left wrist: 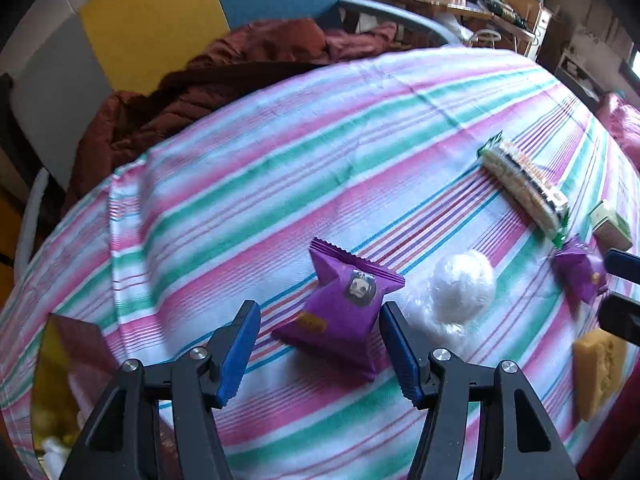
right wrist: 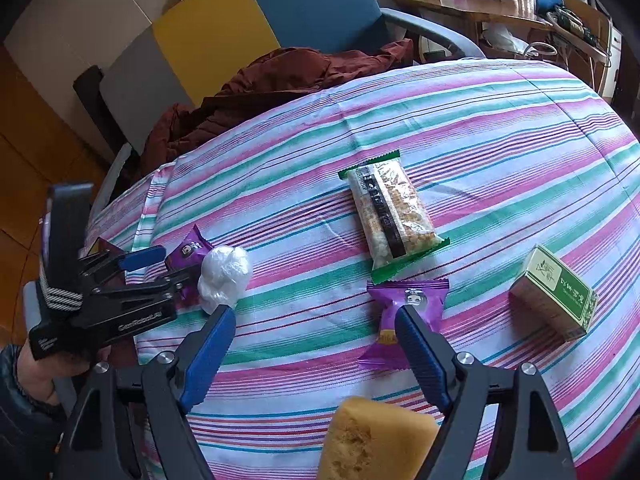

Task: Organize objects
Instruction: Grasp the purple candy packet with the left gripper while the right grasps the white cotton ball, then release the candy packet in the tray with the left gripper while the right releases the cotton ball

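Note:
On the striped cloth, my left gripper [left wrist: 316,316] is open, its jaws either side of a purple snack packet [left wrist: 344,320]; the packet's near end lies between the fingertips, which do not press on it. A white plastic ball [left wrist: 464,284] lies just right of it. My right gripper [right wrist: 316,320] is open above the cloth; a second purple packet [right wrist: 404,312] lies by its right fingertip. A green-ended cereal bar [right wrist: 392,216], a green box [right wrist: 556,292] and a yellow sponge cake [right wrist: 376,440] lie nearby. The left gripper [right wrist: 160,268] shows in the right wrist view.
The table [left wrist: 280,160] is round with a striped cloth. A brown-red jacket [left wrist: 224,80] lies over a chair at the far edge. A cluttered wooden shelf [right wrist: 500,8] stands behind on the right. An open box [left wrist: 64,360] sits at the near-left edge.

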Available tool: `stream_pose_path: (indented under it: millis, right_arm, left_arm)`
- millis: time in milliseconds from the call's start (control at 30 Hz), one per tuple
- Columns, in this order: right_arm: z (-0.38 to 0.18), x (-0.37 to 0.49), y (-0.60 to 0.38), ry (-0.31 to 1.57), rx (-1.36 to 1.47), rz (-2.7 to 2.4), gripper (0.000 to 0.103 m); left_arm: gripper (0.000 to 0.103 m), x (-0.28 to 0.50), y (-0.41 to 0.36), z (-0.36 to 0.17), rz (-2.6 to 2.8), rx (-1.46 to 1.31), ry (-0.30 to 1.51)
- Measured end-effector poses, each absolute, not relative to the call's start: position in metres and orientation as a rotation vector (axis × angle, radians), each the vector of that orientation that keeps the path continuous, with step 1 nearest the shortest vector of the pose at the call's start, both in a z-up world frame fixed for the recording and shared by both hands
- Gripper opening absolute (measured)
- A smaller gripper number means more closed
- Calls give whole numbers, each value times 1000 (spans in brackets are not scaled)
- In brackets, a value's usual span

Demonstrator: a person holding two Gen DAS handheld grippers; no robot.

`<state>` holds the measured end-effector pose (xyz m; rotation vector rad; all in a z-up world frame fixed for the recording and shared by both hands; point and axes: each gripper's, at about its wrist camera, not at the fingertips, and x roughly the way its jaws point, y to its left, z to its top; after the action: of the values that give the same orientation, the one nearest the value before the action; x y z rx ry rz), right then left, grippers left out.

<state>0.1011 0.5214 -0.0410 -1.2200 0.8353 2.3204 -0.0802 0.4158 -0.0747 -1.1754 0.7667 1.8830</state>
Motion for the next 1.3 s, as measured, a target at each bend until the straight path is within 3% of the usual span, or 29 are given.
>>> stream_pose_path:
  millis: [267,767,800,867,933,1300]
  right_arm:
    - [-38,85,506,800,-1262,2399,83]
    - [-75,-4,483,801,-1449,2398,83]
    - [-81,-9,482,814,-1465,2404,80]
    - [-86,-14,477,764,-1475,2408,55]
    - [-85,-15,471,682,-1466,2426,41]
    - [-46,11,440,717,-1384,2544,40]
  left_arm:
    - [49,-79,385,-58,1897,-1218,538]
    - [50,-67,288,-29,2022,-1239,309]
    - [50,-65,283,-28,2026,-1238,300]
    - [49,-60,275,-24,2027,-1225,279]
    - [49,-57,269,-19,2037,-1212,270]
    - [50,-60,207,-6,2122,-1222,122]
